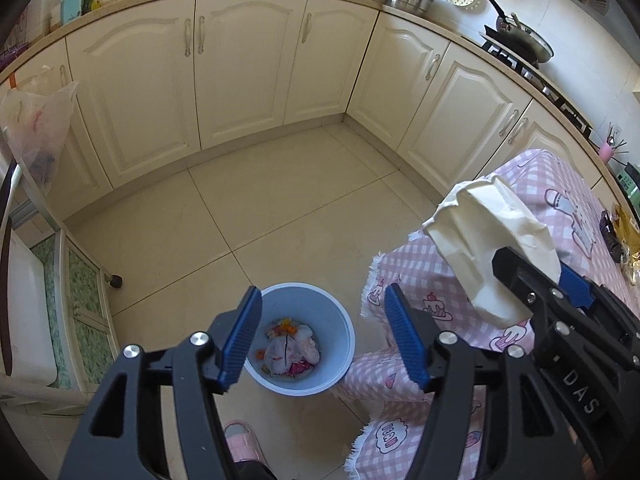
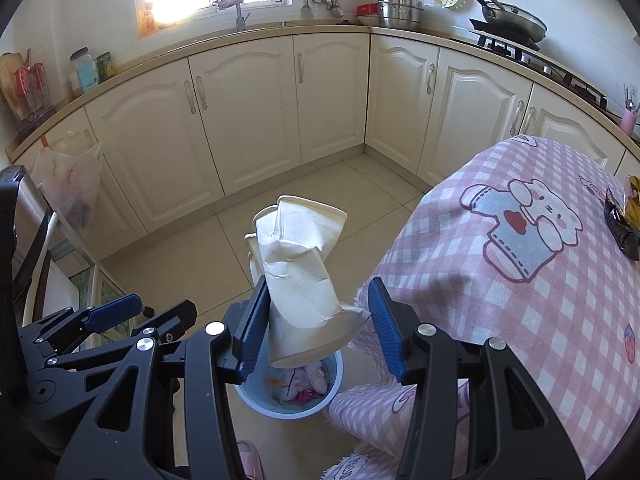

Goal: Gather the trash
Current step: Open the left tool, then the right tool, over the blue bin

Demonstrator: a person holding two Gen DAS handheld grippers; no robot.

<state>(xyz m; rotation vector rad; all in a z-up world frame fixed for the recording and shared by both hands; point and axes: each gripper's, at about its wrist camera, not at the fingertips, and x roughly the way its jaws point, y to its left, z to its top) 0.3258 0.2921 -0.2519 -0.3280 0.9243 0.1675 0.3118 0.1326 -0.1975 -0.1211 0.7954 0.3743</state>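
A blue trash bin (image 1: 344, 332) stands on the floor beside the table, with wrappers and scraps inside; it also shows in the right wrist view (image 2: 332, 380). My left gripper (image 1: 324, 336) is open and empty above the bin. My right gripper (image 2: 316, 328) has its jaws wide apart, with crushed white paper cups (image 2: 296, 264) between them above the bin. The cups lean against the left finger and stand clear of the right one. The cups (image 1: 488, 232) and right gripper (image 1: 552, 284) also show at the right of the left wrist view.
A table with a pink checked cloth (image 2: 520, 272) stands to the right, with dark and gold wrappers (image 2: 624, 220) on it. Cream cabinets (image 1: 240, 68) line the back. A plastic bag (image 1: 36, 128) hangs at left. A pink slipper (image 1: 244, 440) lies near the bin.
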